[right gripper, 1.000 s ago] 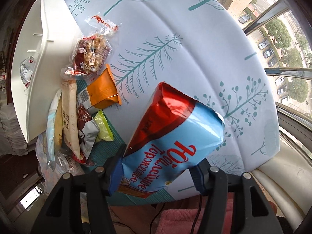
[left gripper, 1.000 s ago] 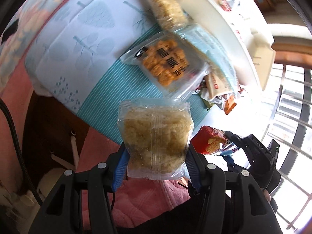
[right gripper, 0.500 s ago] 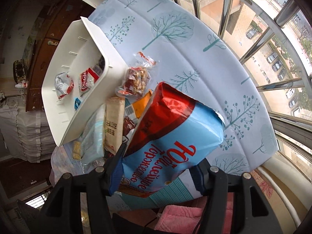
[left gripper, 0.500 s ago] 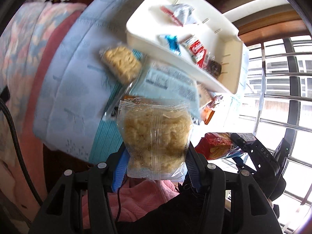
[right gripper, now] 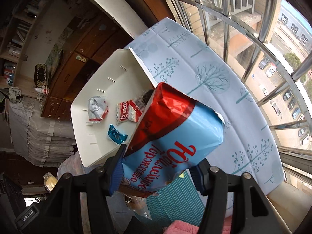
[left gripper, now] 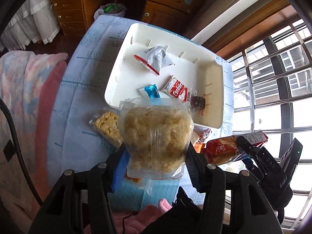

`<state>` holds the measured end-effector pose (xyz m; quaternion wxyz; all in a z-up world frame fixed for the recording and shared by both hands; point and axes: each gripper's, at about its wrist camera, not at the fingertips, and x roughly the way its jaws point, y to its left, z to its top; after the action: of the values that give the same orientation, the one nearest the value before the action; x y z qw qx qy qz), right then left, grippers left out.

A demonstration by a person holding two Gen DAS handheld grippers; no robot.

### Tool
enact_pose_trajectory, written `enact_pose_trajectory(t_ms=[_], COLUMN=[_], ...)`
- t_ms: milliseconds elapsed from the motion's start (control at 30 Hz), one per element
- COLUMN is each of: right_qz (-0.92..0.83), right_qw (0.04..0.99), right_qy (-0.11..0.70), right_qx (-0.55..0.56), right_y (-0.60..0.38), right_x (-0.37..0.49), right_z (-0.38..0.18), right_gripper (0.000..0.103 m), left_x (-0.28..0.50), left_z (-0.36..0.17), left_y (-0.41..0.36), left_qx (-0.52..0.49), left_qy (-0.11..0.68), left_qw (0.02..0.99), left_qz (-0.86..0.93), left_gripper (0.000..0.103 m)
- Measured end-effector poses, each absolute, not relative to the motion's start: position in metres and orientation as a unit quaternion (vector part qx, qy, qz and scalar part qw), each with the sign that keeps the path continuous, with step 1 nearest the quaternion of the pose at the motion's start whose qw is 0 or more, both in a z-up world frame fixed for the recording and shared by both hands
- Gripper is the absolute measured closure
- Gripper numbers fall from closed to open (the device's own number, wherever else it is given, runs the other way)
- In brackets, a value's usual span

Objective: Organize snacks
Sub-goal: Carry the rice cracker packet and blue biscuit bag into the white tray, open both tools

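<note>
Left cam: my left gripper (left gripper: 156, 156) is clamped on a clear bag of puffed snacks (left gripper: 156, 136), held above the near edge of the white tray (left gripper: 117, 78). In the tray there's a red pack reading "Cookies" (left gripper: 176, 90) and a blue wrapper (left gripper: 151, 91).

Right cam: my right gripper (right gripper: 158, 167) pinches a red-and-blue cookie bag (right gripper: 175, 136) with red Cyrillic script, over the tray's (right gripper: 93, 152) corner on the tree-print tablecloth (right gripper: 224, 81).

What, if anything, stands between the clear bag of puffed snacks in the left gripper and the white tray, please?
Nothing visible does. The clear bag hangs in the left gripper above the white tray's near rim; the tray's far half lies bare.
</note>
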<state>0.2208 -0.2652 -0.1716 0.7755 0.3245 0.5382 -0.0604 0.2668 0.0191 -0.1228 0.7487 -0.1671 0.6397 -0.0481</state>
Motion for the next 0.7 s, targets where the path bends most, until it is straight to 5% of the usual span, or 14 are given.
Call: enact_pose_trajectory(t_ms=[700], right_qz=[-0.015], right_qw=[0.841], right_qy=[0.502], right_qx=[0.202], right_y=[-0.219], right_x=[0.307], right_z=[-0.178], right_gripper=[0.043], left_x=[0.327], left_z=[-0.158], left_y=[0.025], left_qx=[-0.096], left_qy=[0.528], left_qw=[0.84], left_qz=[-0.085], left_gripper=[0.05])
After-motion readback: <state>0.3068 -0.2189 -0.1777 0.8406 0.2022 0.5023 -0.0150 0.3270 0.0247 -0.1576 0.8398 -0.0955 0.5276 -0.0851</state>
